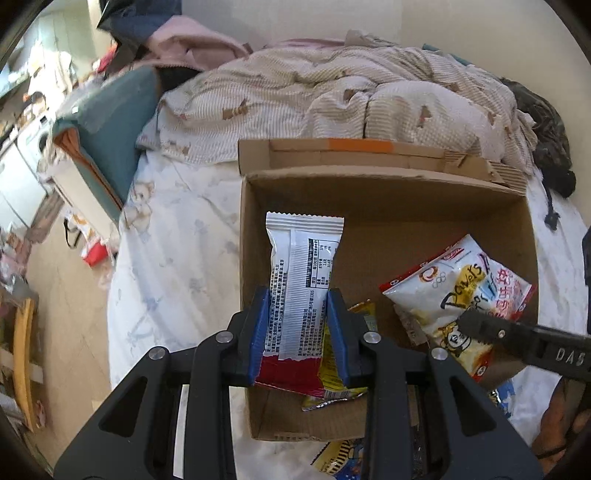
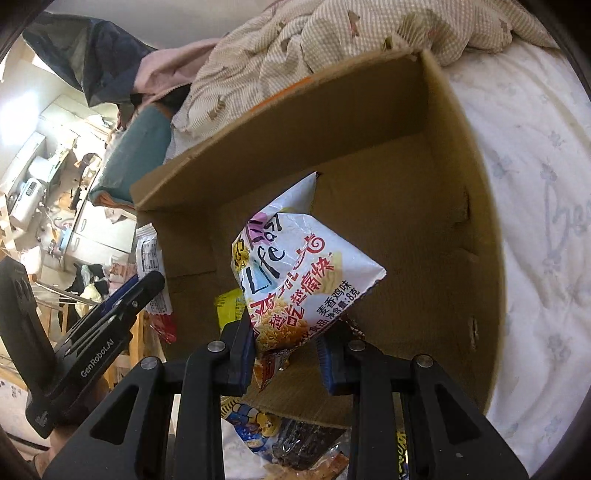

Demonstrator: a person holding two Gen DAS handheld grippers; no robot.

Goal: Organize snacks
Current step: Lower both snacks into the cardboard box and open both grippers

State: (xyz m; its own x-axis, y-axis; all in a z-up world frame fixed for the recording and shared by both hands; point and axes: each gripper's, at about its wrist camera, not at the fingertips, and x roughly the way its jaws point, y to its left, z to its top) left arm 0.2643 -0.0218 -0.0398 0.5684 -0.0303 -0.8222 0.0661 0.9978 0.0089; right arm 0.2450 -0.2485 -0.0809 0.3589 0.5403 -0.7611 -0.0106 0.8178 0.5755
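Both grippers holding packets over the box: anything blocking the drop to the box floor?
Nothing visible blocks it. The left gripper holds the white-and-red packet and the right gripper holds the chip bag above the open cardboard box; only a yellow packet lies inside.

Bedroom, daylight from the left.
Cream wall [image 1: 461,22] at top; rumpled quilt [image 1: 332,92] on bed upper centre; wood floor [image 1: 70,295] lower left.
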